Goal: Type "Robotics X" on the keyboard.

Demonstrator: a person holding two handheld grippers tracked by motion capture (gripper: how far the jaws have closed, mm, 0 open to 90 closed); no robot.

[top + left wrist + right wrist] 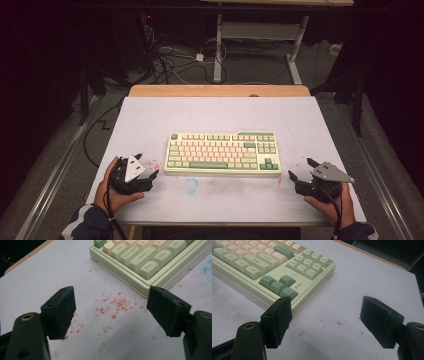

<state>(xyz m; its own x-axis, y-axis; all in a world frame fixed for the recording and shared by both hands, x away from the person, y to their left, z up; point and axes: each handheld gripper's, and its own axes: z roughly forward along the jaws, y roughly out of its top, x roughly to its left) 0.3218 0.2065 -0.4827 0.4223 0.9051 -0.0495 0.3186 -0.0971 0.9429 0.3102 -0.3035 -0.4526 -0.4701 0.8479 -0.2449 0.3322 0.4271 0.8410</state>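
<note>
High view first: I see the green and cream keyboard point(223, 153) lying flat near the middle of the white table point(150, 115), its long side running across. My left gripper point(148, 167) sits on the near left part of the table, just beside the keyboard's left end, held in the person's left hand point(116, 192). My right gripper point(299, 170) sits on the near right, a little off the keyboard's right end, held in the right hand point(332, 202).

Left gripper view shows both black jaws spread wide with nothing between them, only bare table speckled with red flecks point(113, 307). The keyboard's near left corner, with the Ctrl key point(148, 266), lies just ahead of the jaw seen on the right, not touching it.

Right gripper view gives me the same: jaws wide apart and holding nothing. The jaw seen on the left stands just in front of the keyboard's corner by the dark green arrow keys point(278, 284); whether it touches the case I cannot tell.
</note>
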